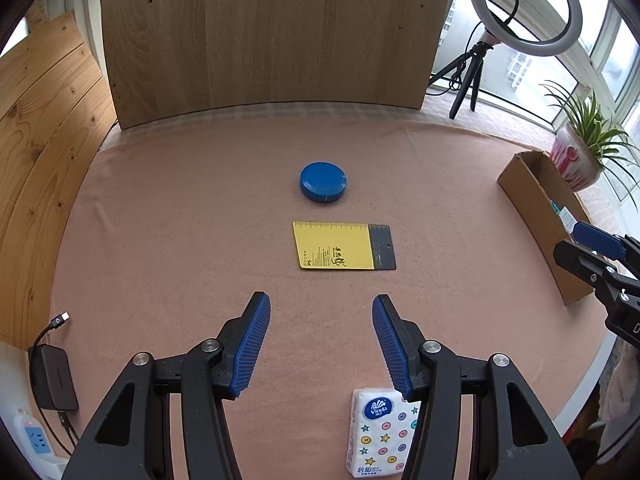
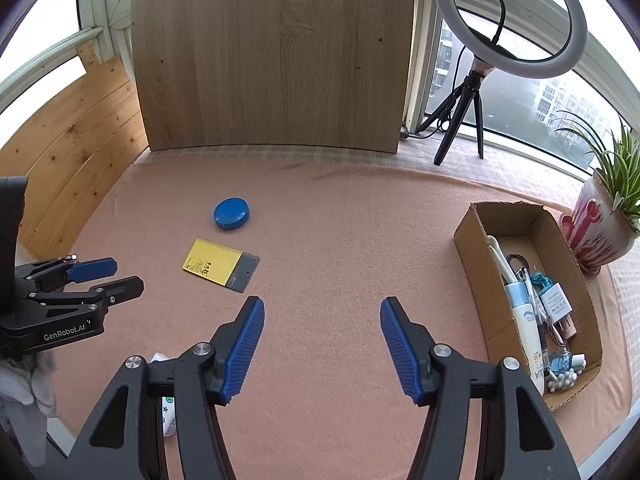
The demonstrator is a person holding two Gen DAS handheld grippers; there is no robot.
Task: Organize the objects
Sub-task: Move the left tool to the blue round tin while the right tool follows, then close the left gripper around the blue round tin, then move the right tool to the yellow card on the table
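A blue round tin (image 1: 323,181) lies on the pink tablecloth, with a yellow and grey card (image 1: 345,245) just in front of it; both also show in the right wrist view, the tin (image 2: 231,214) and the card (image 2: 220,265). A Vinda tissue pack (image 1: 380,432) lies near the front edge under my left gripper (image 1: 321,312), which is open and empty above the cloth. My right gripper (image 2: 322,316) is open and empty over bare cloth, left of a cardboard box (image 2: 472,240) holding several small items.
A wooden board (image 1: 264,36) stands at the back. A ring light on a tripod (image 2: 508,20) and a potted plant (image 2: 600,232) stand at the right. A charger (image 1: 54,376) and power strip (image 1: 36,440) lie at the left edge.
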